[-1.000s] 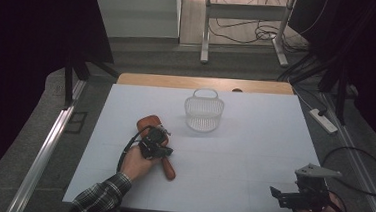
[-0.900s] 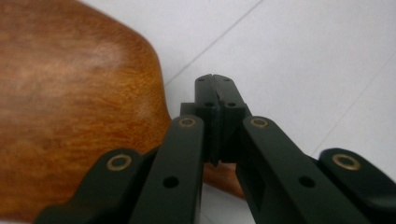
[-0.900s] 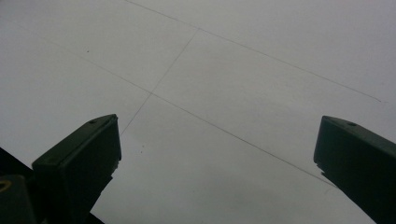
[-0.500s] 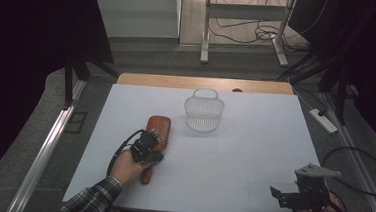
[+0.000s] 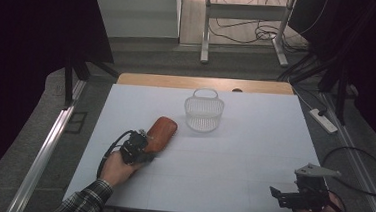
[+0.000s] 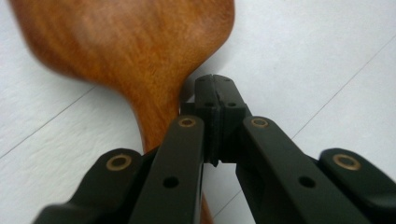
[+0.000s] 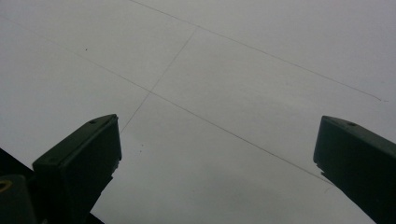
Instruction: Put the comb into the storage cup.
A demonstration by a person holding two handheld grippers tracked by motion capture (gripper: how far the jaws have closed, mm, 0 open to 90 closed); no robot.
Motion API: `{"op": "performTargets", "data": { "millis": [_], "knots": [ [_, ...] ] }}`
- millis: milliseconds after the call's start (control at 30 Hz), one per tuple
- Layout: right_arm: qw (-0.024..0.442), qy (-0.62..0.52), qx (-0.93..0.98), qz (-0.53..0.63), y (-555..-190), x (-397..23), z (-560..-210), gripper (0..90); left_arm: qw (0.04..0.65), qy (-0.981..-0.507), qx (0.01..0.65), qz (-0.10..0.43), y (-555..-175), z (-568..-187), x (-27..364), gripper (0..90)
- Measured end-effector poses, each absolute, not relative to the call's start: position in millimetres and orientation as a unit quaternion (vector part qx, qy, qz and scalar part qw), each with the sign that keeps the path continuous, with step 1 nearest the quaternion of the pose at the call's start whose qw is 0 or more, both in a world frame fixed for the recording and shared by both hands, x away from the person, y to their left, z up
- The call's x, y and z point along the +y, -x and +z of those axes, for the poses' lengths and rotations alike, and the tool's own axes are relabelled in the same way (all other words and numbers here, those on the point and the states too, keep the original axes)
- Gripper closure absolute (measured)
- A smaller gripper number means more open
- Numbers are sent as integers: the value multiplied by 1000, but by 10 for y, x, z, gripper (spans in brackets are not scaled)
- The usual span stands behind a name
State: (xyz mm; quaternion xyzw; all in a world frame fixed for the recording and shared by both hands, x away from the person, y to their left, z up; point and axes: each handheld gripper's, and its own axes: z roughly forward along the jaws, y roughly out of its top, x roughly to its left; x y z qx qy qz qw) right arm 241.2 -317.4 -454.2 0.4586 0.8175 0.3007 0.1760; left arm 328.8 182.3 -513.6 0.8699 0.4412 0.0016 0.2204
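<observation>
A brown wooden spoon (image 5: 161,132) lies on the white table (image 5: 253,150), its broad head pointing up and to the right. My left gripper (image 5: 143,145) sits over the handle end, held in a hand with a plaid sleeve. In the left gripper view its jaws are shut, pad against pad, with nothing between them (image 6: 215,93). The spoon's neck (image 6: 154,116) runs along their left side and passes under the left jaw. My right gripper (image 5: 279,195) rests near the front right edge, pointing left. It stands open (image 7: 215,154) over bare table.
A white mesh basket (image 5: 204,113) with a handle stands upright at the back middle, beyond the spoon's head. A power strip (image 5: 323,120) and cables lie on the floor to the right. A metal rail (image 5: 42,156) runs along the left side.
The left hand has shifted left and toward me. The spoon has turned with it: its handle end swung leftward, so the head now points up and right. The right gripper has stayed put.
</observation>
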Motion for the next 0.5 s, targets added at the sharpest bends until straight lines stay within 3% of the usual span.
{"op": "performTargets", "data": {
  "millis": [500],
  "knots": [
    [176,-460,818,299,-2415,-3173,-4543,11,253,-858,448,10,-3189,-5030,1941,886]
  ]
}}
